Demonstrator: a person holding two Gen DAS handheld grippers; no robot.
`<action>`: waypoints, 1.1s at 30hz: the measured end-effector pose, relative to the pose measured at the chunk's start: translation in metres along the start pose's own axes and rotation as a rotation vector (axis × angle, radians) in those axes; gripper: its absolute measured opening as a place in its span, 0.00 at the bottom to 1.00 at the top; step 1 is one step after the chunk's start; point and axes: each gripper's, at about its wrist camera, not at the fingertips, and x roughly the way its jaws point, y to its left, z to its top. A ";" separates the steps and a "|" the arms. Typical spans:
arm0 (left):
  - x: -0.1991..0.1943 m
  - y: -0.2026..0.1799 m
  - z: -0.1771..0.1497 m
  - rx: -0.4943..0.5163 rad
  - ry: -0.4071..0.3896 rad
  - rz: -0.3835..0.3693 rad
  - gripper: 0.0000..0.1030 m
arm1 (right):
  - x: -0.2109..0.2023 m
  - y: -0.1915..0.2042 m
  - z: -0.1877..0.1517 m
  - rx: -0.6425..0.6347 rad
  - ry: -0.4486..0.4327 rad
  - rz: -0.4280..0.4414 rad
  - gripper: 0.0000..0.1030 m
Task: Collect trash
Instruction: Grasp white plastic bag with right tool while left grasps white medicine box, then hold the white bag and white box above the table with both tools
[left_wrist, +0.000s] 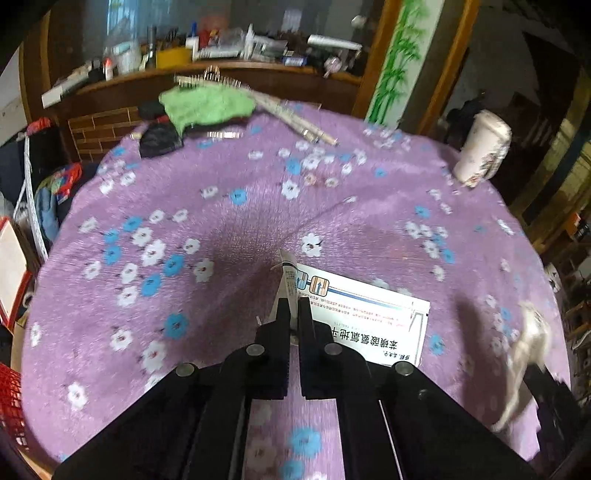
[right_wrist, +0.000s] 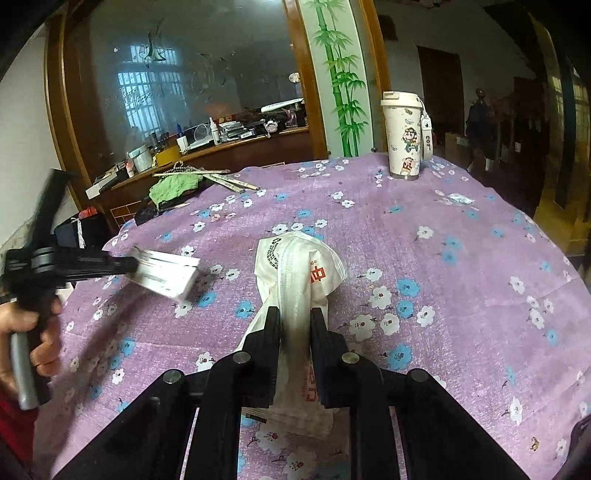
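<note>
I have both pickups made: left gripper (left_wrist: 293, 308) clamps the medicine box (left_wrist: 364, 317); right gripper (right_wrist: 295, 317) pinches the plastic bag (right_wrist: 295, 266); next I carry both toward the red basket (left_wrist: 9, 402) at nine o'clock, I reckon.

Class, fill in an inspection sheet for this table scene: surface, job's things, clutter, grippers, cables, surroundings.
Surface: purple flowered cloth over the table.
Job's things: white box; white bag; small wrapper lying loose.
Clutter: tumbler upright, green rag, chopsticks.
Grippers: left gripper shut on the box flap; right gripper shut on the bag.
Cables: nothing seen.
Surroundings: crowded shelf, bamboo panel.
</note>
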 end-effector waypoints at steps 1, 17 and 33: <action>-0.010 0.000 -0.004 0.004 -0.019 -0.001 0.03 | 0.000 0.001 0.000 0.000 0.001 -0.004 0.16; -0.087 0.020 -0.052 0.004 -0.235 -0.027 0.03 | -0.008 0.077 0.035 -0.032 0.030 0.010 0.16; -0.083 0.027 -0.056 0.006 -0.276 -0.020 0.03 | 0.021 0.095 0.020 -0.061 -0.002 0.069 0.16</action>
